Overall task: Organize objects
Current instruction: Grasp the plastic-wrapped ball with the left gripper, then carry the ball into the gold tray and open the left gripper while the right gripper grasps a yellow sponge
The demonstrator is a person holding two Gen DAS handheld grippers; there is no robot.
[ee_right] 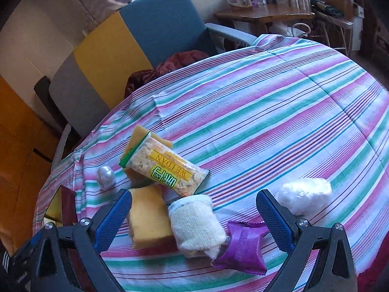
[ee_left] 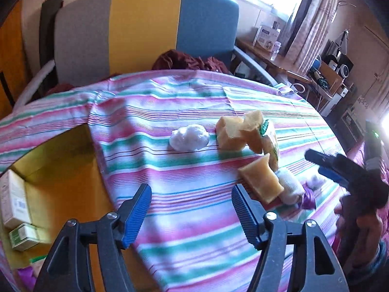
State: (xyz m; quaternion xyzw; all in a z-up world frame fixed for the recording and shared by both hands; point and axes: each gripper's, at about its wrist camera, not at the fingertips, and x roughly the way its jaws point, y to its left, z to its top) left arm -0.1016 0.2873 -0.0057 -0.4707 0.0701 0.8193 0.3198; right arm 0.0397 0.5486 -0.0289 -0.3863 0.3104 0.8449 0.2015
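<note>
The left gripper [ee_left: 190,215] hangs over the striped cloth [ee_left: 194,231] of the bench, its blue-padded jaws spread wide with only cloth between them. No earlier view is at hand to set this against. At the bench's left edge sits an open cardboard box [ee_left: 60,170] holding a tall pale carton [ee_left: 13,199] and a small green-and-white packet [ee_left: 23,237].

The right gripper [ee_right: 194,215] points down at a cluster near the bench's right side, jaws wide and closed on nothing. Between its pads lie 3 things, side by side: a yellow sponge block [ee_right: 149,216], long axis running away from the camera; a rolled white cloth [ee_right: 197,223], lying on its side, axis tilted up and left; and a purple packet [ee_right: 243,250], nearest the camera, touching the roll. Just outside the right pad rests a crumpled white plastic wad [ee_right: 305,194].

Farther back, a clear snack bar packet [ee_right: 165,168] marked WEIDAN lies diagonally across 2 more sponge pieces [ee_right: 138,138], its long axis running from upper left to lower right, green end farthest. A small foil-like ball [ee_right: 105,177] sits left of it, apart from the sponges.

Beyond the bench's far edge stands a chair [ee_left: 145,24] with grey, yellow and blue back panels, dark red fabric [ee_left: 189,60] bunched on its seat.
</note>
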